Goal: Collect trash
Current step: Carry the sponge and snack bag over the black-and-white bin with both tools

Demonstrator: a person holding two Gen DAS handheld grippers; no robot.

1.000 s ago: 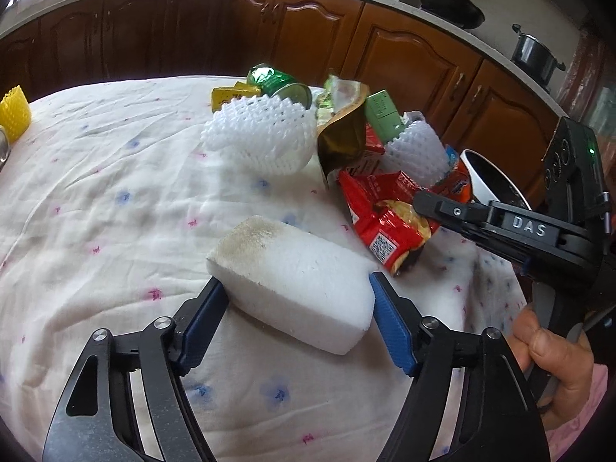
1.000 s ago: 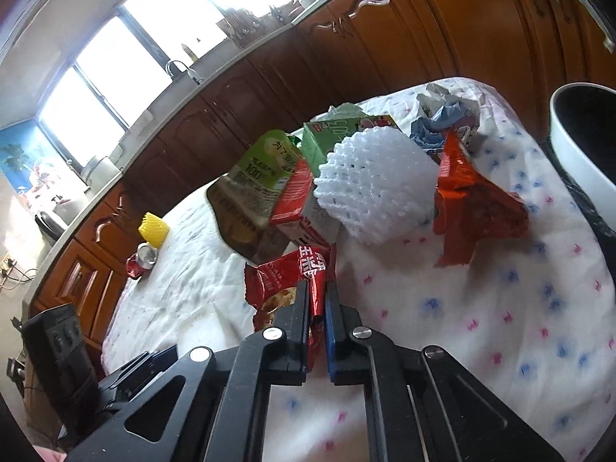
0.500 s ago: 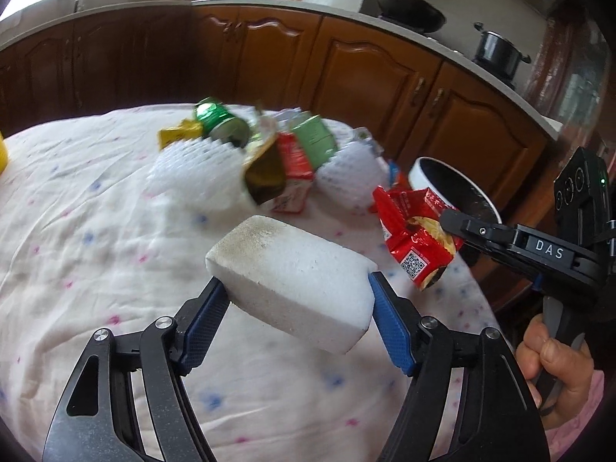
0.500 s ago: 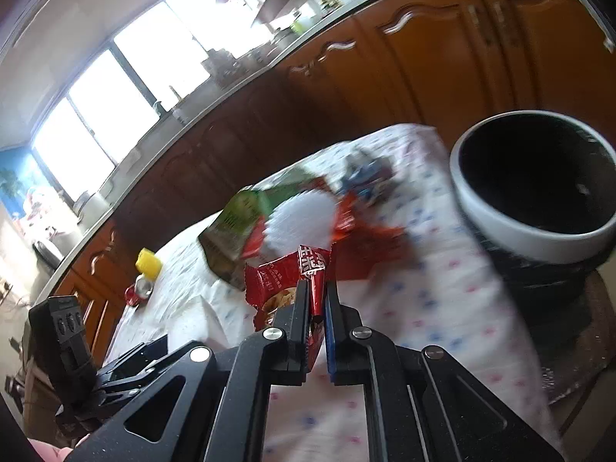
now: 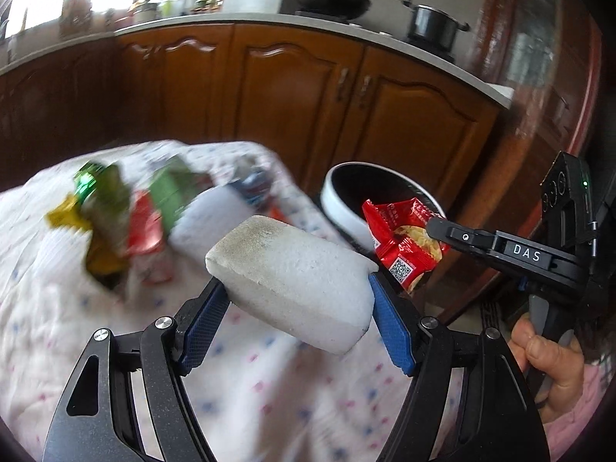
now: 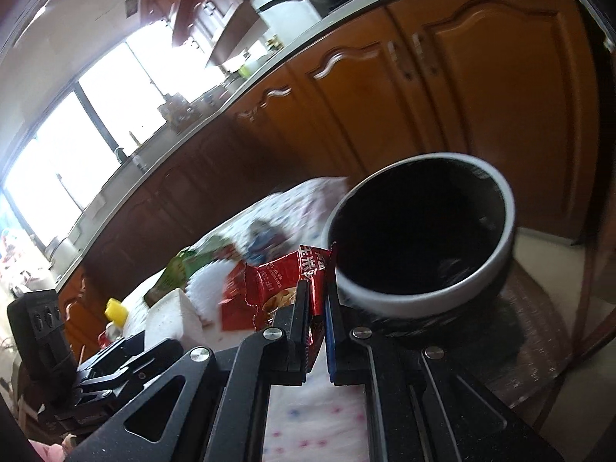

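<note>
My left gripper [image 5: 296,300] is shut on a white foam block [image 5: 292,281] and holds it above the table. My right gripper [image 6: 317,300] is shut on a red snack wrapper [image 6: 285,281], which hangs at the near rim of the white-rimmed bin [image 6: 500,238] with a black liner. In the left wrist view the right gripper [image 5: 433,227] holds the wrapper [image 5: 400,246] in front of the bin [image 5: 335,200]. More trash lies blurred on the flowered tablecloth [image 5: 57,327]: a green can [image 5: 86,184], green and red packets [image 5: 154,208] and white foam netting [image 5: 208,219].
Brown kitchen cabinets [image 5: 288,88] run behind the table, with a wok [image 5: 327,0] and a pot [image 5: 433,25] on the counter. The bin stands on a dark round stand [image 6: 531,350] beside the table's right edge. A yellow foam net [image 6: 115,310] lies far left.
Both grippers have swung right with their loads, from over the trash pile to the bin. The bin now fills the right wrist view and the pile has slid left.
</note>
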